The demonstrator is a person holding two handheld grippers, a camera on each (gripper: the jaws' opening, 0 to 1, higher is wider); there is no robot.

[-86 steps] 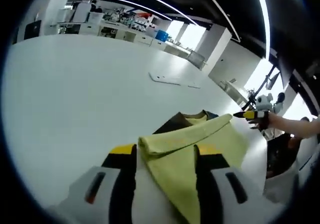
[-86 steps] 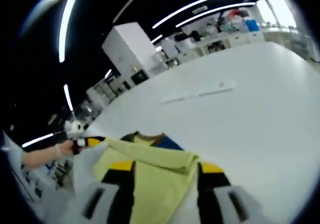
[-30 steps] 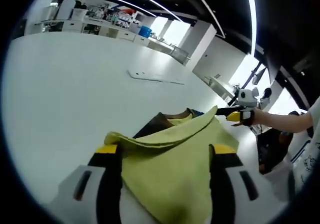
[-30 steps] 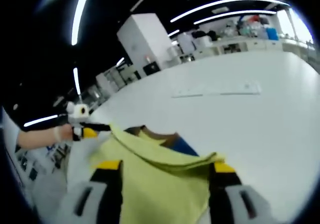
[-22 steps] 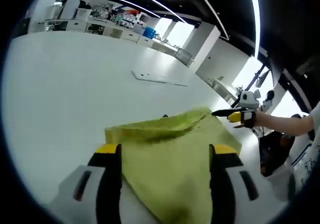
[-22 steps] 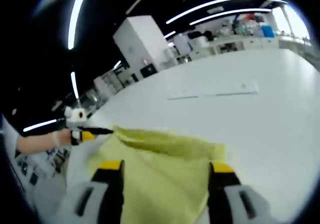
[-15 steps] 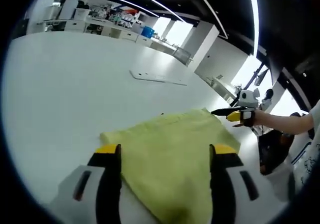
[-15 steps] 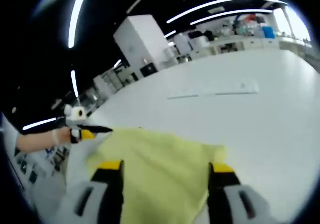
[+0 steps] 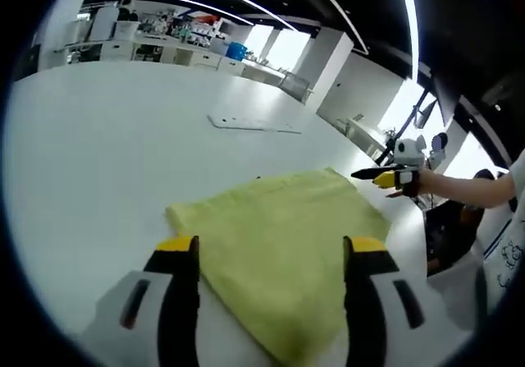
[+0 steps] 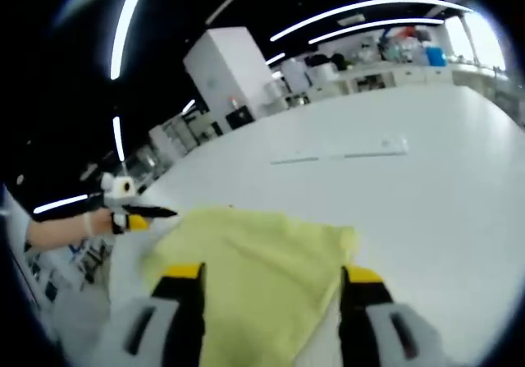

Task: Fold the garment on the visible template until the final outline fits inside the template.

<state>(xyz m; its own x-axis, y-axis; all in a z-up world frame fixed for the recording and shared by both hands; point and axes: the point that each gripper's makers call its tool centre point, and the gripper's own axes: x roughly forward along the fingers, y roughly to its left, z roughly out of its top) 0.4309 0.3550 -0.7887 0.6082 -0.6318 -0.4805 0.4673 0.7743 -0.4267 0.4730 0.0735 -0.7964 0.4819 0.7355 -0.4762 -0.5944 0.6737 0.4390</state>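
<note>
A yellow-green garment [image 9: 283,244] lies folded flat on a broad white table [image 9: 98,145], forming a rough rectangle with one long folded edge facing away from the cameras. In the left gripper view, the left gripper [image 9: 271,256] rises from six o'clock with its two black jaws, each capped in yellow, spread wide on either side of the cloth; the fabric runs between and under them, but they do not close on it, so this tool holds nothing. At about three o'clock in the same view, the right gripper [image 9: 369,175] reaches in with a person's hand [image 9: 414,182] behind it; its dark tips sit just beside the garment's far corner, and from this angle it is hard to say whether they touch the cloth. In the right gripper view, the garment [image 10: 254,260] again spreads between the right gripper's [image 10: 271,281] own wide-apart, yellow-capped jaws at six o'clock, ungripped. The left gripper [image 10: 152,213] enters at nine o'clock, its tips at the cloth's corner. A thin, pale flat strip [image 9: 250,124] lies on the table well beyond the garment, toward twelve o'clock, and it shows likewise in the right gripper view [image 10: 340,153]. Lab benches [image 9: 156,43] and ceiling light strips line the background.
</note>
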